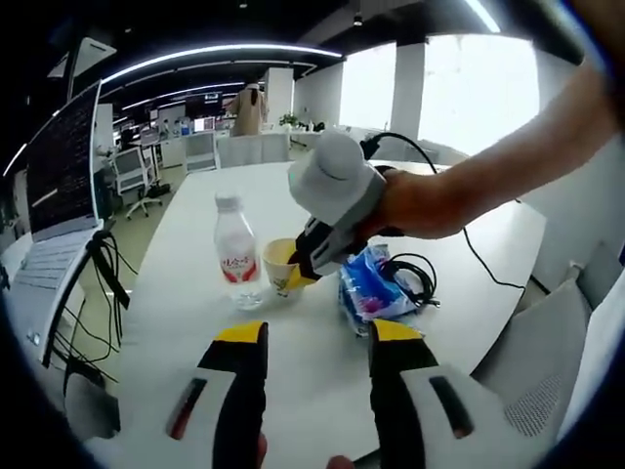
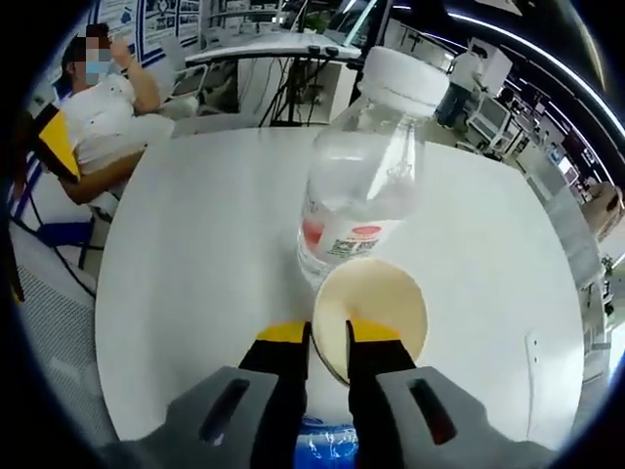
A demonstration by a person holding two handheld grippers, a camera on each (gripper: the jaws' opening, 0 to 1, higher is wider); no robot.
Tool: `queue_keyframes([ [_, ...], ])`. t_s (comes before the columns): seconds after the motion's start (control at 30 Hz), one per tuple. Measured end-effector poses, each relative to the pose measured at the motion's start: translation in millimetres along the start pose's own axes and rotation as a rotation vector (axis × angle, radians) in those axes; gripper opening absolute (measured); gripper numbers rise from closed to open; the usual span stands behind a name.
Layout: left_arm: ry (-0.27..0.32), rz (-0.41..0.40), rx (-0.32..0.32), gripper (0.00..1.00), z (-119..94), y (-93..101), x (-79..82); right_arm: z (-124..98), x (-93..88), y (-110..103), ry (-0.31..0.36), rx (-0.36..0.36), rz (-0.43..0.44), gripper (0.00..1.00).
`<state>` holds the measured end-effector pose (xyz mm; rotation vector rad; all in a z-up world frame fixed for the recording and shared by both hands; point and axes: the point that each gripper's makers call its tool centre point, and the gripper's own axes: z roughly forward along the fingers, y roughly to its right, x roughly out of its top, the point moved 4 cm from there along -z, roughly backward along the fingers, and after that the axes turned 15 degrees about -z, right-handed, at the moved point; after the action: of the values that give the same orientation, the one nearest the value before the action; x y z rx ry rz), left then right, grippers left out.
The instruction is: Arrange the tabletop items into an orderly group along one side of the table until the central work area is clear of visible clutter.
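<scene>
The right gripper (image 2: 328,334) has its two yellow-tipped jaws pinched on the near rim of the paper cup (image 2: 371,315), one jaw inside the wall and one outside; that is a sensible hold for so light a thing, since the thin rim gives the jaws something to bite without crushing the body. In the left gripper view the same tool (image 1: 302,275) comes in from the right, a person's hand (image 1: 422,203) wrapped round its handle, its tips down at the cup (image 1: 279,264) on the white table (image 1: 176,293).

The cup stands just beside the water bottle (image 2: 363,176), so near that I cannot tell whether they touch; the bottle is upright and capped, with a red-and-white label. A blue packet (image 1: 369,285) lies on the cup's other side, and a black cable (image 1: 420,274) coils by it and trails off toward the far edge; these four make the clutter in the middle of the table.

The left gripper (image 1: 317,334) hovers low over the near part of the table with its jaws spread apart and nothing between them; I judge it is kept back so as not to crowd the other hand, and ready for the bottle or the packet. An open laptop (image 1: 59,186) sits off to one side of the table; a seated person (image 2: 98,107) is beyond the far edge. The tidying looks barely begun; I would mind the bottle when the cup is drawn off.
</scene>
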<state>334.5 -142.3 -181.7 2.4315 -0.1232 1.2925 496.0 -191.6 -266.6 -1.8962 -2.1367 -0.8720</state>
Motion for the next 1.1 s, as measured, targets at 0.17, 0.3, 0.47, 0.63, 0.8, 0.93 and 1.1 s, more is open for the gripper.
queue_keyframes([
  [0.17,-0.004,0.008,-0.008,0.40,-4,-0.1,-4.0,4,3.4,1,-0.001,-0.015,0.013,0.12],
  [0.3,-0.007,0.017,-0.012,0.40,-5,-0.7,-6.5,5,6.4,-2,0.000,-0.020,0.024,0.12],
  [0.47,-0.008,0.023,-0.024,0.40,-4,-0.2,-6.6,4,3.7,-1,-0.009,-0.030,0.046,0.18],
  [0.63,-0.012,0.025,-0.040,0.40,-3,1.0,-7.6,-6,3.0,-7,-0.007,-0.035,0.052,0.20],
  [0.8,-0.028,0.015,-0.062,0.39,-1,2.9,-12.1,-20,12.8,-15,0.037,-0.048,0.058,0.23],
  [0.93,-0.041,0.031,-0.085,0.39,2,3.9,-12.4,-34,20.1,-25,0.061,-0.084,0.089,0.26],
  [1.1,-0.044,0.033,-0.124,0.40,4,3.6,-9.1,-53,22.2,-35,0.120,-0.138,0.160,0.27],
])
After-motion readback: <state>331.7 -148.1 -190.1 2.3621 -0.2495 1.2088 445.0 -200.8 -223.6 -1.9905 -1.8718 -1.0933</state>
